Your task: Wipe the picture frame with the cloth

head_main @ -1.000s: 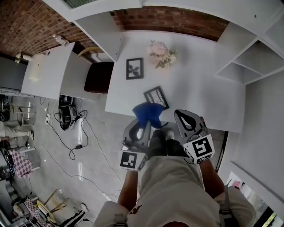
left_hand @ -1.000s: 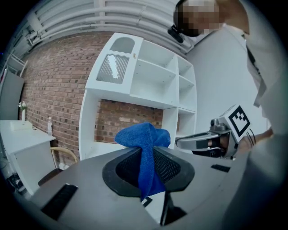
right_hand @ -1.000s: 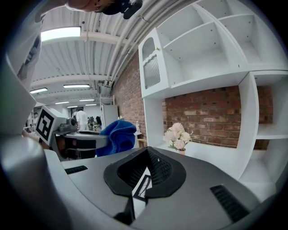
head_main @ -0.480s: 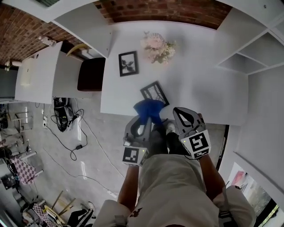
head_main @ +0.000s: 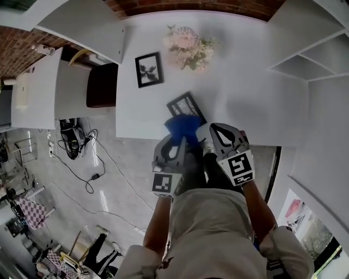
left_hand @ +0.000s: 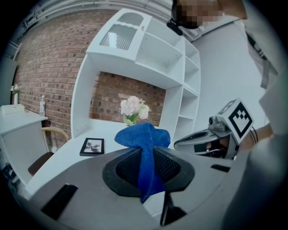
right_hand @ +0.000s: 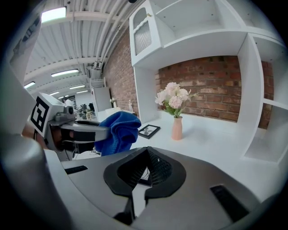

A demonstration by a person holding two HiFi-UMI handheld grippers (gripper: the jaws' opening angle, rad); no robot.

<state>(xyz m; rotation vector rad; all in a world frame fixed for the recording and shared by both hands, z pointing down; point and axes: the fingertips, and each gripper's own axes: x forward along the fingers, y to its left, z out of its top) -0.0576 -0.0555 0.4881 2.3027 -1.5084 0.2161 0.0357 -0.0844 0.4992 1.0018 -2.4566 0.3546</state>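
- Left tongs [left_hand: 145, 157] clenched on a blue cloth [left_hand: 143, 137]. A strip of it runs down between the jaws and the bulk bunches out above the tips.
- Right tongs [right_hand: 146, 157] closed, tips meeting, with nothing gripped between them.
- Head view: both tongs are held side by side, close in front of the person's body at the near edge of the white table [head_main: 251, 92]. The left one is at the left and the right one just beside it.
- The cloth hangs over the table's near edge and overlaps the near corner of a dark picture frame [head_main: 185, 103]. This frame lies flat on the table, turned at an angle to the edge. Cannot tell whether cloth and frame touch.
- A second picture frame [head_main: 148, 69] is farther back on the table, to the left, well apart from the cloth. It is black-edged with a pale mount and a dark motif.
- A vase of pale pink flowers [head_main: 188, 42] stands just to the right of that second frame, near the brick back wall [head_main: 191, 5].
- White shelves [head_main: 311, 60] rise along the right side of the table.
- A dark chair seat [head_main: 102, 84] sits off the table's left end.
- Cables [head_main: 82, 158] trail over the grey floor to the left.
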